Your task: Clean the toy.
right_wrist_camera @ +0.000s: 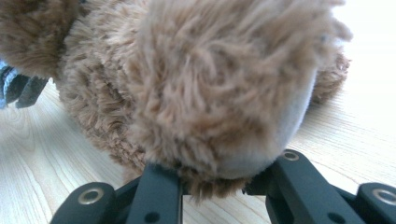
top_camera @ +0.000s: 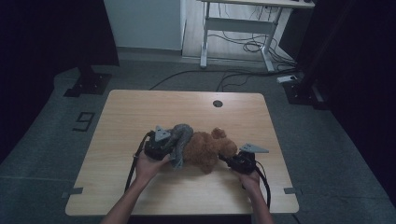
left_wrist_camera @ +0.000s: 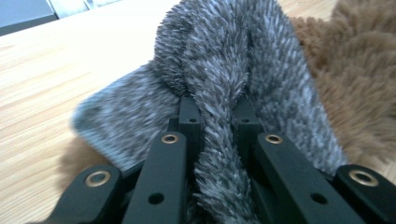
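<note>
- Teddy (top_camera: 208, 149) lies mid-desk (top_camera: 130, 116), grey cloth (top_camera: 180, 140) draped on its left side
- Left claw (left_wrist_camera: 217, 135) pinches a fold of the cloth
- Right claw (right_wrist_camera: 212, 186) pinches the teddy's paw (right_wrist_camera: 224, 88)

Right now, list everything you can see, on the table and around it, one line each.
plush bear: one, brown, lying mid-table between the two grippers
fuzzy cloth: one, grey, draped at the bear's left end
table: one, light wood, centre, round hole near far edge
desk frame: one, white, behind the table, cables on the floor beneath
left gripper: one, black, fingers closed on a fold of the cloth
right gripper: one, black, fingers pinching a paw of the bear
</note>
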Demonstrator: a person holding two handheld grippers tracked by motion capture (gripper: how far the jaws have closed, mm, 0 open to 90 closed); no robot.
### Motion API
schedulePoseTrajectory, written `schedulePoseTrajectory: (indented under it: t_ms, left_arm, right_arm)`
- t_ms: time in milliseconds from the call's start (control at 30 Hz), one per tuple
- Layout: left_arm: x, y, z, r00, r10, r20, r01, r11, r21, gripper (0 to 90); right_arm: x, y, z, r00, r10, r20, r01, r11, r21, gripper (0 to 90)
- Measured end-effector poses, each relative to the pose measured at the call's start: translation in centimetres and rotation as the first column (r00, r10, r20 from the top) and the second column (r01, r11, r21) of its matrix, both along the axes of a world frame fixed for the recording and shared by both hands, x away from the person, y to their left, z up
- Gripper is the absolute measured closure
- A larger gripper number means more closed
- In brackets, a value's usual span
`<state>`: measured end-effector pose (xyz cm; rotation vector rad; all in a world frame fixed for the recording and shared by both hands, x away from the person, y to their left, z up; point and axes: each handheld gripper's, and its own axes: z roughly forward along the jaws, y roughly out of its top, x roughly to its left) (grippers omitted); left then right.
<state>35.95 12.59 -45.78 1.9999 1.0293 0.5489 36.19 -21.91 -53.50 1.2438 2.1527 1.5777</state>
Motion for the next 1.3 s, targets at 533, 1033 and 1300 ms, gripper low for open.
schedulePoseTrajectory:
  t_ms: [533, 1033, 1300]
  left_arm:
    - [-1.0, 7.8, -2.7, 0.9845, 0.169, -0.047, -0.166, 0.9846, 0.053, 78.8]
    - [-0.6, -1.7, 5.0, 0.9950, -0.041, 0.091, 0.042, 0.9991, -0.005, 78.8]
    - [1.5, -7.1, 1.6, 0.9963, -0.085, -0.003, 0.085, 0.9948, 0.055, 78.9]
  right_arm:
    - [0.0, 0.0, -0.1, 1.0000, -0.009, -0.005, 0.008, 1.000, -0.015, 73.2]
    - [0.1, -0.1, -0.2, 0.9998, -0.018, -0.011, 0.017, 1.000, -0.010, 73.3]
    - [0.1, -0.4, -0.2, 0.9994, -0.031, -0.017, 0.031, 0.999, -0.019, 73.4]
